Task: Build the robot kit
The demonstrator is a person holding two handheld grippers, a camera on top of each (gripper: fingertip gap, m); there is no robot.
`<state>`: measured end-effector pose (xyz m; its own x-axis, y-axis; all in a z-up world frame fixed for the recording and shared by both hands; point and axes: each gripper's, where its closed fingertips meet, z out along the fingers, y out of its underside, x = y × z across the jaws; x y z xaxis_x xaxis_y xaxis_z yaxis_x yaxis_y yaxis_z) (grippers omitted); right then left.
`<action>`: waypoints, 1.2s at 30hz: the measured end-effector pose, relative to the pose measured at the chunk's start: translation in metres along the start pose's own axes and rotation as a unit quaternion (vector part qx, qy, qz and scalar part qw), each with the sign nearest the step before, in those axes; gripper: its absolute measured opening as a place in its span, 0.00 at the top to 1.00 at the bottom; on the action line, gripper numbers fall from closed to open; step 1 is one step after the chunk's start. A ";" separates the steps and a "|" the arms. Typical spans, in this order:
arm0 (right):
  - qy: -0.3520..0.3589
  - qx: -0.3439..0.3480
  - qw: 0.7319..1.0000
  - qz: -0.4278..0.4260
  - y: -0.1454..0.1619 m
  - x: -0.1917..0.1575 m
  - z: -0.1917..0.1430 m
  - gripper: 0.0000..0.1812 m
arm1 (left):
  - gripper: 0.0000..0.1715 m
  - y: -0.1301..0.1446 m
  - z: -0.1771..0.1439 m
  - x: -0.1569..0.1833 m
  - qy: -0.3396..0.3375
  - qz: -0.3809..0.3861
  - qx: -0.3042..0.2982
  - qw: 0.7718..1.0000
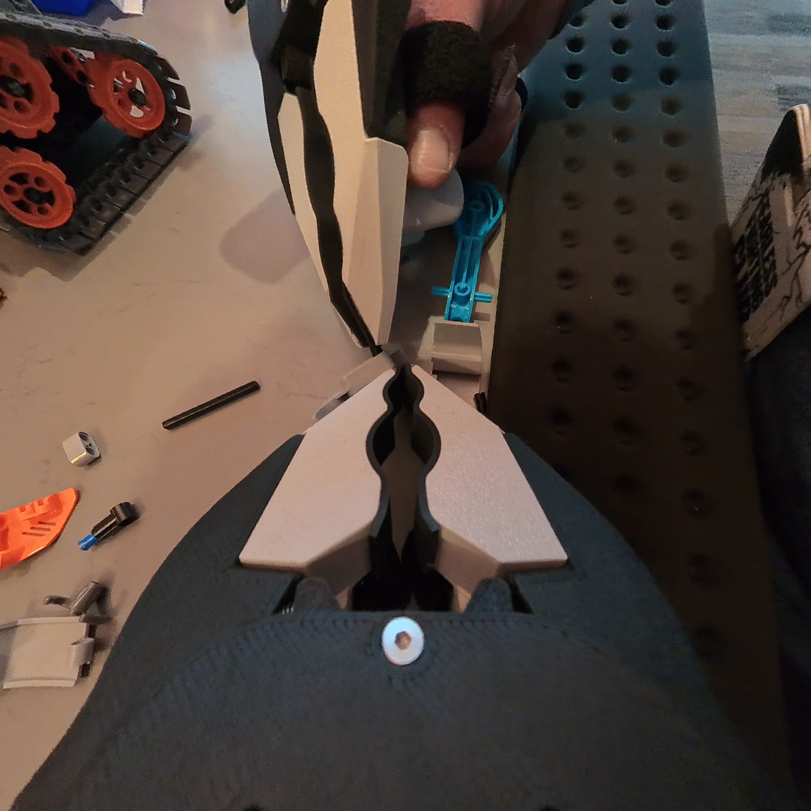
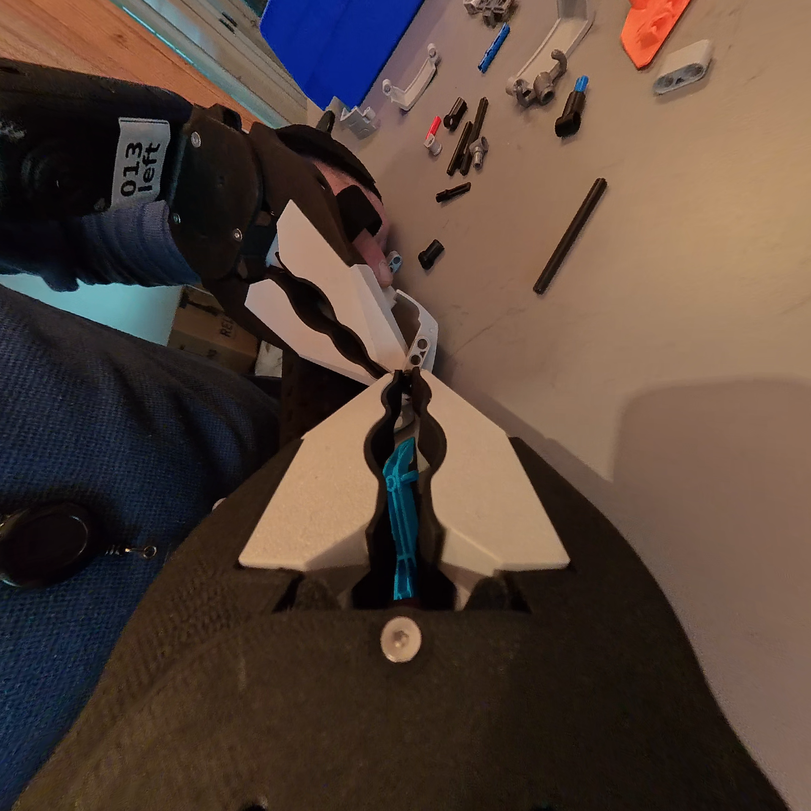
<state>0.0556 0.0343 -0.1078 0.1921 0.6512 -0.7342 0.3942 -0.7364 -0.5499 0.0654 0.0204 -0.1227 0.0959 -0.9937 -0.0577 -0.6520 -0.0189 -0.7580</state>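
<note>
We note both grippers tip to tip at the tabletop's near edge: left gripper (image 1: 400, 373) and right gripper (image 2: 406, 379), jaws narrow, pinching one grey-and-turquoise part (image 1: 465, 259).

The left gripper (image 1: 401, 373) and the right gripper (image 2: 406, 377) meet tip to tip above the grey table (image 2: 658, 307), both pinched on a small light-grey plastic building piece (image 2: 423, 340) with pin holes. A turquoise toy beam (image 1: 467, 259) hangs from that piece, running back beneath the right gripper's fingers (image 2: 478, 487).
</note>
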 end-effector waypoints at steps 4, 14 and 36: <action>-0.017 -0.009 1.000 0.015 0.001 -0.001 0.000 0.99 | 1.00 0.000 0.000 0.001 -0.005 0.011 0.001 1.000; -0.037 -0.049 0.998 -0.011 0.003 -0.001 -0.001 1.00 | 1.00 -0.001 0.001 0.002 -0.012 0.027 0.003 1.000; -0.017 -0.087 0.994 -0.067 0.007 0.012 -0.015 0.95 | 1.00 0.002 0.007 -0.003 0.022 -0.011 -0.023 0.999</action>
<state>0.0746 0.0399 -0.1143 0.0974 0.7319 -0.6744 0.5649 -0.5986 -0.5680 0.0693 0.0238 -0.1291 0.0769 -0.9970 -0.0120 -0.6846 -0.0441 -0.7276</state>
